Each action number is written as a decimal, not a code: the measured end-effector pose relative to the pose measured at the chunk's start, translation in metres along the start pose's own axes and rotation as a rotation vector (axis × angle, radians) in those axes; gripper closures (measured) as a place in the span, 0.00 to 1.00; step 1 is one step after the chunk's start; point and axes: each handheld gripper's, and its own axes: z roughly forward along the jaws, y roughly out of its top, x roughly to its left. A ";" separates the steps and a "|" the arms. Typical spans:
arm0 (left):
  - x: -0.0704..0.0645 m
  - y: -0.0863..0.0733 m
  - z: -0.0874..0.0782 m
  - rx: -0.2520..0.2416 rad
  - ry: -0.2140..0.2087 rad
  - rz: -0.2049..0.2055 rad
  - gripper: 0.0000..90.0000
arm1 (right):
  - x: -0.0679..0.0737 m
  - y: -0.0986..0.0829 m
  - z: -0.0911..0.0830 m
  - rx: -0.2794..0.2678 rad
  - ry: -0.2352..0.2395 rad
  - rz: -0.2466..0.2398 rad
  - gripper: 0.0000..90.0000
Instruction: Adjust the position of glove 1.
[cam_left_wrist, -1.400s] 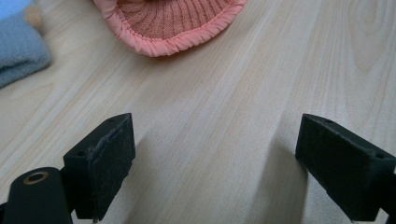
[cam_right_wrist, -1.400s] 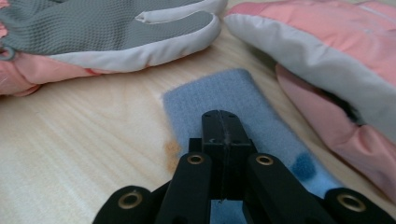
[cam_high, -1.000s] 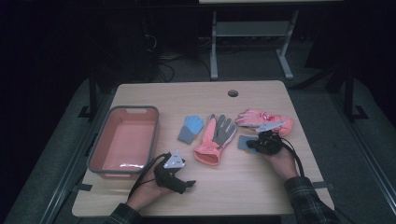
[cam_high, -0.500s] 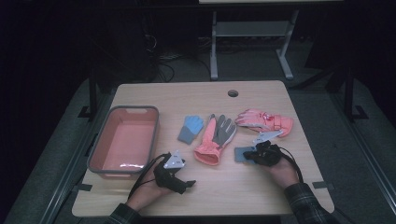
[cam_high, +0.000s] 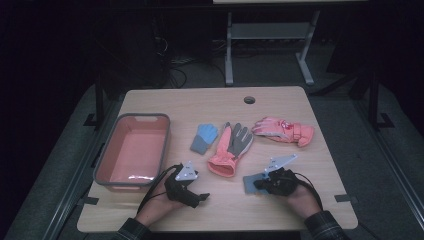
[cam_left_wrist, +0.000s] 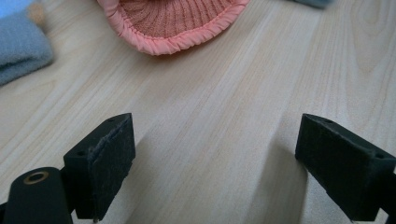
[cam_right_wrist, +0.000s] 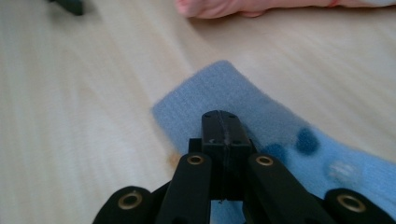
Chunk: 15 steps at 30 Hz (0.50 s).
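Right gripper (cam_high: 261, 184) was clenched on the blue glove (cam_right_wrist: 219, 100), apparently for sorting; left gripper (cam_high: 200, 198) rested released on the desk (cam_high: 280, 100).

A dim room, grey carpet (cam_high: 345, 125), a metal stand (cam_high: 267, 37) behind.

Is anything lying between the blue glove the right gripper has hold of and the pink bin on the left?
Partly. The right gripper is shut on the blue glove. Toward the pink bin, the left gripper sits on the near table, and the pink-and-grey glove lies just beyond the direct line.
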 end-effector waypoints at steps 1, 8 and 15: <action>0.000 0.000 0.000 0.000 0.000 0.000 0.13 | 0.004 -0.001 0.000 0.001 0.008 -0.009 1.00; 0.000 0.000 0.000 -0.002 0.002 -0.002 0.13 | 0.001 -0.010 -0.026 -0.055 -0.043 0.018 1.00; 0.000 0.000 0.000 -0.002 0.002 -0.002 0.13 | -0.029 -0.033 -0.051 -0.066 -0.146 0.124 1.00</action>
